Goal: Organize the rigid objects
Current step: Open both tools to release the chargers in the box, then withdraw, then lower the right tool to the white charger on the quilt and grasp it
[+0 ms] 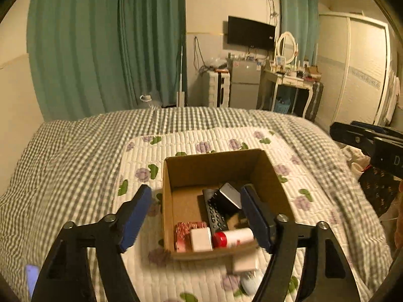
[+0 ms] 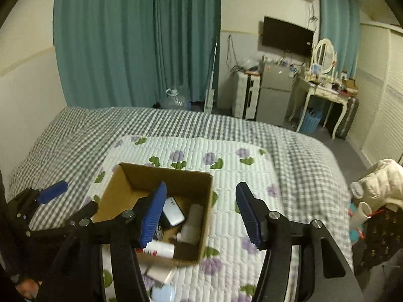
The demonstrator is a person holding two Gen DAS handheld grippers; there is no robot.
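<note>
An open cardboard box sits on a white floral quilted mat on the bed. Inside lie a black remote, a silver-and-black device, a red-capped white bottle, a white block and a pink item. A small white box and a pale blue object lie on the mat in front of the box. My left gripper is open and empty over the box. My right gripper is open and empty over the box's right side.
The bed has a grey checked cover. A cream jacket and clutter lie at the bed's right edge. Green curtains, a wall TV, a small fridge and a dressing table stand beyond the bed's far end.
</note>
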